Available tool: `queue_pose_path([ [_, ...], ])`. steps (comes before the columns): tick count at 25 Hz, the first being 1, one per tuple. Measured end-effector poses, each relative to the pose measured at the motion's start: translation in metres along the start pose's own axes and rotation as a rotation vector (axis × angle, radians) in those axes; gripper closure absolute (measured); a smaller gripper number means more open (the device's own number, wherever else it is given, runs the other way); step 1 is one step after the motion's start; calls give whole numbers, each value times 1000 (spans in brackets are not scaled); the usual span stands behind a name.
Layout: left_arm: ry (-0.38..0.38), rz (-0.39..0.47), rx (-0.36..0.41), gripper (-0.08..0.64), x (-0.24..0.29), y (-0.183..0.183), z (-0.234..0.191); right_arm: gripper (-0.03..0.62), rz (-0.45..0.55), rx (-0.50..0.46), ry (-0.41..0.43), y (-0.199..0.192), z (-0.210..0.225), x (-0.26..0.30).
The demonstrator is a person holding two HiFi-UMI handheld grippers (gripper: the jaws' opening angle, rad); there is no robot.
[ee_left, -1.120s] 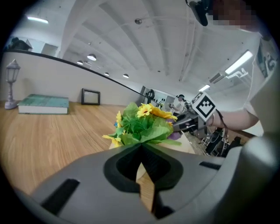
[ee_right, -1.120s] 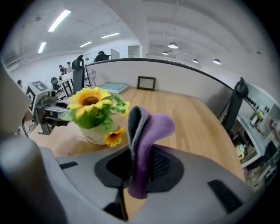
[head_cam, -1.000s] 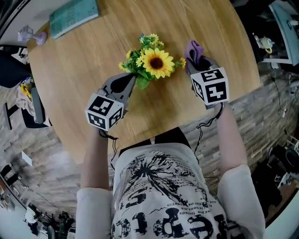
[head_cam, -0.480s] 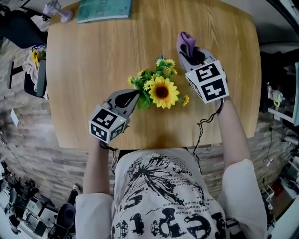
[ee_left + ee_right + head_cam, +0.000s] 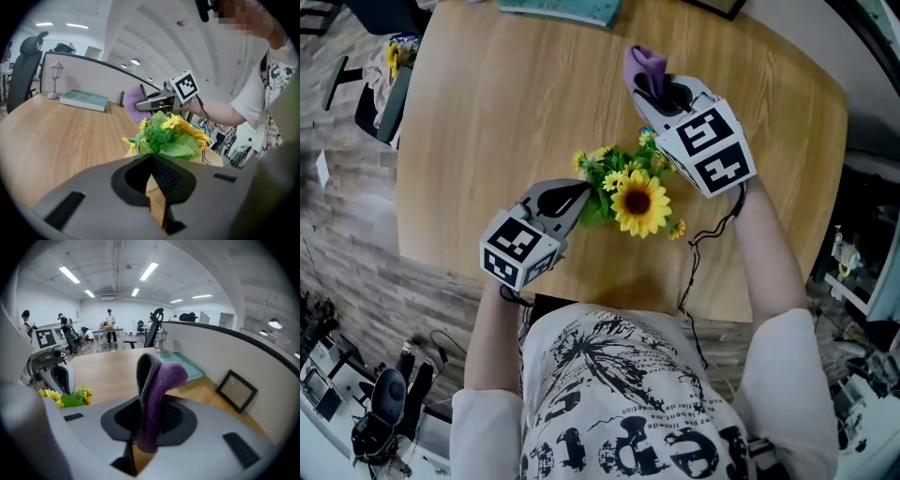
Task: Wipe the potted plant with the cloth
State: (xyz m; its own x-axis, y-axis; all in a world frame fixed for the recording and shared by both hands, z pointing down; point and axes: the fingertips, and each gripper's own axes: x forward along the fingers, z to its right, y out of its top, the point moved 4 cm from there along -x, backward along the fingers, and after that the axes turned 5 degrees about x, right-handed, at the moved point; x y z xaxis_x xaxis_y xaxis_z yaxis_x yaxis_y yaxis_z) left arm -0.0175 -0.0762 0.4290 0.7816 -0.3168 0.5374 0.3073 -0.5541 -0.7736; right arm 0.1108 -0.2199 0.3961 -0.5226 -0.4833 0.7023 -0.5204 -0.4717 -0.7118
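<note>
The potted plant (image 5: 639, 199), a sunflower amid small yellow blooms and green leaves, stands on the round wooden table (image 5: 487, 122). My left gripper (image 5: 583, 193) is shut, its tips against the leaves on the plant's left; nothing shows between its pads. In the left gripper view the plant (image 5: 168, 136) rises just past the closed jaws of the left gripper (image 5: 152, 158). My right gripper (image 5: 645, 92) hovers just beyond the plant, shut on a folded purple cloth (image 5: 644, 66). In the right gripper view the cloth (image 5: 159, 380) sticks up out of the right gripper (image 5: 146, 414), with the plant (image 5: 70, 397) low at the left.
A teal book (image 5: 572, 7) lies at the table's far edge, with a small lamp ornament (image 5: 55, 77) near it. A dark picture frame (image 5: 236, 390) lies flat on the table. An office chair (image 5: 26, 56) stands by the table. People stand far off in the room.
My right gripper carried the cloth from the plant's right side round to its far side and rolled. The left gripper stayed at the leaves, turning slightly.
</note>
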Motion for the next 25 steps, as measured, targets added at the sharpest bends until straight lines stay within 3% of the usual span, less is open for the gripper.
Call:
queue_pose_path([
  [6,37,1,-57,557,-1,1,1,515,-71,-151,232,-16,-39,28],
  [11,63,19,-66,557,-2,3,-1,515,-131,-143,301,-27,-50,39],
  [16,100,30,-8,557,3,5,1,515,-176,-146,383,-37,-59,41],
  [21,110,48,12,557,8,7,1,518,-246,-226,520,-44,-73,37],
  [25,125,92,-39,558,11,10,-1,522,-321,-301,624,-52,-75,32],
])
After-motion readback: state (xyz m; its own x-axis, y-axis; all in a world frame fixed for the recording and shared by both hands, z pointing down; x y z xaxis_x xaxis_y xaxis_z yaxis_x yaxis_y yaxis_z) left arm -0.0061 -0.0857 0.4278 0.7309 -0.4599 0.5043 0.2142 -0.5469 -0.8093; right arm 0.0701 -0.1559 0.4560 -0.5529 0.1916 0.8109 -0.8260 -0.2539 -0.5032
